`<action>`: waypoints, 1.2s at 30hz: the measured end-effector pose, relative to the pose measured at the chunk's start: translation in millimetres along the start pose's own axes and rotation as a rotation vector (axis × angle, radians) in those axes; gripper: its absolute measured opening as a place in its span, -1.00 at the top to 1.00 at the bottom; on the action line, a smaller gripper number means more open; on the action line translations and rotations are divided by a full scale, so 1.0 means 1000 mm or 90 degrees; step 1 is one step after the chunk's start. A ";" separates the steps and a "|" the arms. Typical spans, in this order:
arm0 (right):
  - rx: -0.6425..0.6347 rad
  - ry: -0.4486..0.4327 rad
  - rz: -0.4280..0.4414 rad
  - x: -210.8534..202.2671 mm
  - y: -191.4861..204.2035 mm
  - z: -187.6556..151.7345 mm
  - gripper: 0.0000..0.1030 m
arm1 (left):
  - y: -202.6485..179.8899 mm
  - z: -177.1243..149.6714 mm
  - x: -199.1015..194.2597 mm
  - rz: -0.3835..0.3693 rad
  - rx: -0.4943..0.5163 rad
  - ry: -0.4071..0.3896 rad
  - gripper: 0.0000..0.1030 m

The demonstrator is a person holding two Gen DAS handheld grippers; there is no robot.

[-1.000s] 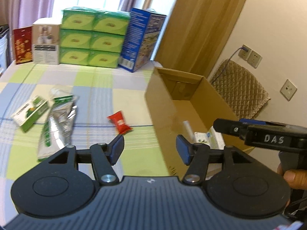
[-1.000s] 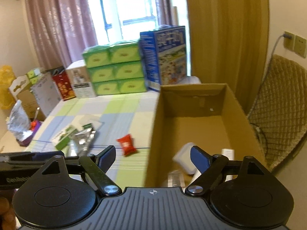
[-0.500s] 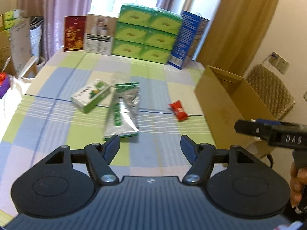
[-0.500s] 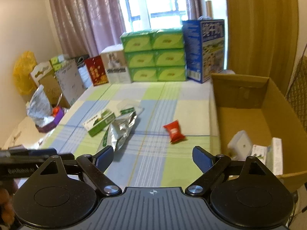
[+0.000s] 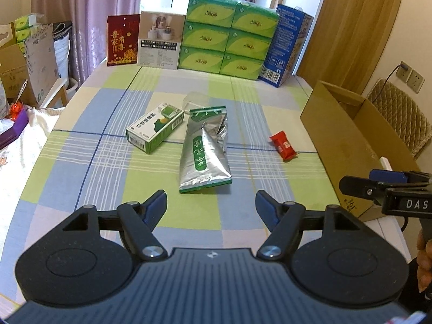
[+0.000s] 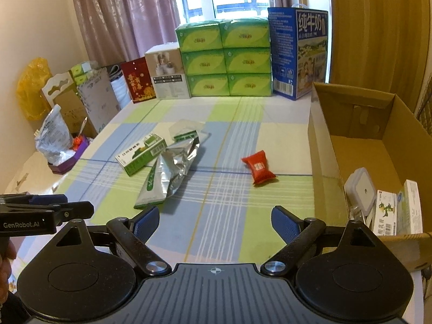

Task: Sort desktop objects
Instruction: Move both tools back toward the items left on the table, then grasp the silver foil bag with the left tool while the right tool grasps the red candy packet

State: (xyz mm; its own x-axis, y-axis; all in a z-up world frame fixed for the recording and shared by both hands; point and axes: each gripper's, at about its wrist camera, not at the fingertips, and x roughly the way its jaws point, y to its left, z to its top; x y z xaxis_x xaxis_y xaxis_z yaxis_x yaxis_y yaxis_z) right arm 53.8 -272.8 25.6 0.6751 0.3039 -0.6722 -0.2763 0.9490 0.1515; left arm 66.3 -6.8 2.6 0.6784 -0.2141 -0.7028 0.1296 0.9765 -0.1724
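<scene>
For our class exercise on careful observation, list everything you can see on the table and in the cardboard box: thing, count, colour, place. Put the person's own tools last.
foil pouch: 1, silver and green, flat at mid table
small carton: 1, green and white, left of the pouch
clear plastic piece: 1, transparent, just behind the pouch
snack packet: 1, red, between pouch and box
cardboard box: 1, brown, open, at the table's right edge
lidded container: 1, clear and grey, inside the box
small cartons: at least 2, mostly white, inside the box
tissue packs: 6, green, stacked at the far edge
milk carton: 1, blue, right of the stack
left gripper: 1, black, blue pads, open
right gripper: 1, black, blue pads, open
</scene>
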 end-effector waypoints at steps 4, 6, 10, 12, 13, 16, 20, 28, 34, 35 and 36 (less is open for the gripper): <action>0.002 0.008 -0.006 0.006 -0.002 -0.004 -0.70 | 0.001 -0.002 0.008 0.002 0.003 0.009 -0.34; 0.001 0.011 -0.007 0.008 -0.002 -0.005 -0.70 | 0.001 -0.003 0.012 0.002 0.004 0.012 -0.37; -0.003 0.014 -0.007 0.014 -0.001 -0.005 -0.71 | 0.003 -0.005 0.018 0.003 0.006 0.016 -0.38; -0.008 0.017 -0.009 0.017 -0.001 -0.006 -0.71 | 0.004 -0.006 0.021 0.004 0.006 0.018 -0.39; -0.009 0.018 -0.010 0.019 -0.001 -0.007 -0.71 | 0.005 -0.006 0.023 0.002 0.007 0.020 -0.39; -0.012 0.024 -0.004 0.025 -0.002 -0.007 -0.71 | 0.007 -0.004 0.030 0.000 0.015 0.026 -0.39; -0.016 0.029 -0.007 0.038 -0.006 -0.005 -0.71 | 0.009 0.000 0.043 0.002 0.025 0.030 -0.39; -0.033 0.027 -0.027 0.074 -0.014 0.007 -0.71 | 0.016 0.014 0.079 0.003 0.045 0.035 -0.43; -0.056 0.039 -0.051 0.108 -0.021 0.017 -0.71 | 0.015 0.025 0.107 -0.001 0.059 0.037 -0.47; -0.057 0.040 -0.054 0.113 -0.023 0.019 -0.71 | 0.014 0.026 0.111 -0.001 0.062 0.037 -0.48; -0.059 0.040 -0.055 0.118 -0.024 0.021 -0.70 | 0.012 0.029 0.116 -0.003 0.065 0.036 -0.50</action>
State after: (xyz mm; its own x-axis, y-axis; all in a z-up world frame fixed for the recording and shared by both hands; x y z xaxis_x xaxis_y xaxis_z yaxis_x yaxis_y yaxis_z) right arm 154.2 -258.4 -42.3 0.6556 0.2132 -0.7244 -0.2829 0.9588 0.0261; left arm 167.2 -19.0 -61.1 0.6358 -0.2167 -0.7408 0.2076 0.9724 -0.1063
